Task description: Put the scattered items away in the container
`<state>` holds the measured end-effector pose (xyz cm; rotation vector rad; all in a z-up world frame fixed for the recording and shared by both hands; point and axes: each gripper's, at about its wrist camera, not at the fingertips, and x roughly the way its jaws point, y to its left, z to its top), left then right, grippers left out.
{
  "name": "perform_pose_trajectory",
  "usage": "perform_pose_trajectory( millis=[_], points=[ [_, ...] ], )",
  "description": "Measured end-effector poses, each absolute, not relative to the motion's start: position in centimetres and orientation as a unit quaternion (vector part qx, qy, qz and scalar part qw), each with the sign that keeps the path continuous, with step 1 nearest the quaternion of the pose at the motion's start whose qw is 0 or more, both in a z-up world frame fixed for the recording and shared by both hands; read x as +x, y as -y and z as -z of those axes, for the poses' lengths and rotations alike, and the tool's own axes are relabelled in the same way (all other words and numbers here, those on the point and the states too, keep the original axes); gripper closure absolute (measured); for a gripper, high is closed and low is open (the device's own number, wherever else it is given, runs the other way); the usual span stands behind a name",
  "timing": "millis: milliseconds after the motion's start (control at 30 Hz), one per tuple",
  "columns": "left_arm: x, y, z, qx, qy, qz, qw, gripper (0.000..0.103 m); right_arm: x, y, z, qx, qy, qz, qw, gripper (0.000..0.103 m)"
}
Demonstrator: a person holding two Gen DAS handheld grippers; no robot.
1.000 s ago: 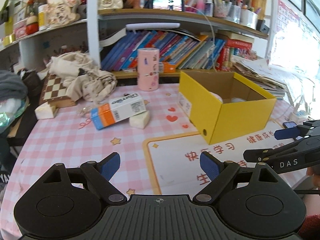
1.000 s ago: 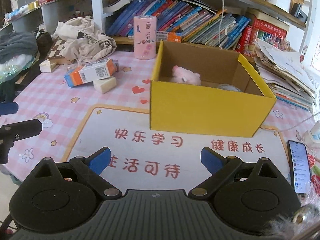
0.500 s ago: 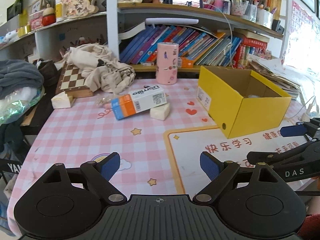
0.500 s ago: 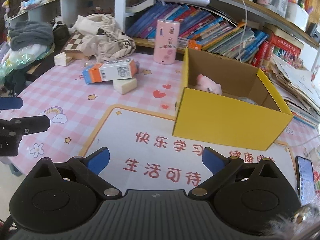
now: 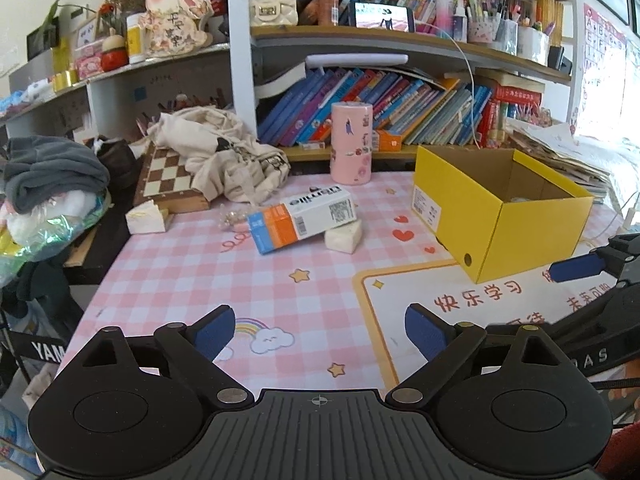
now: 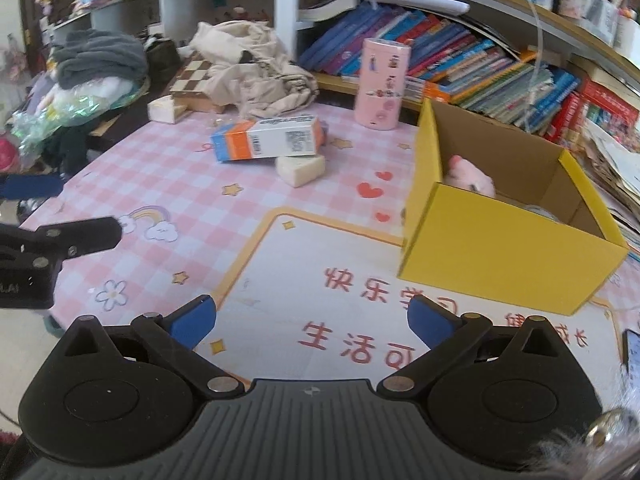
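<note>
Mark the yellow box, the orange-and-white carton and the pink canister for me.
yellow box [image 6: 500, 256]: right wrist view, on its near outer wall.
orange-and-white carton [image 5: 308, 220]: left wrist view, on its white side panel.
pink canister [image 5: 351, 140]: left wrist view, mid-body.

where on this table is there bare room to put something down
Bare pink check between the left gripper and the carton, and the white mat in front of the yellow box. Crowded at the back: carton on a white block, cloth, chessboard, pink tin.
</note>
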<state>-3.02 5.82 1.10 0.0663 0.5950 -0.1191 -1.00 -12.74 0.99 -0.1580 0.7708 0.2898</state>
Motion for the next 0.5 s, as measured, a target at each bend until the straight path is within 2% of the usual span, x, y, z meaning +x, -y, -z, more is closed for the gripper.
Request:
perform_pose_trajectory(
  millis=[500],
  points=[
    [-2.4, -6.9, -0.4, 0.012, -0.312, 0.047, 0.949, 0.008, -0.5, 11.5, -0.7, -0.091, -0.374, -0.154, 0.91, 0.0]
  ],
)
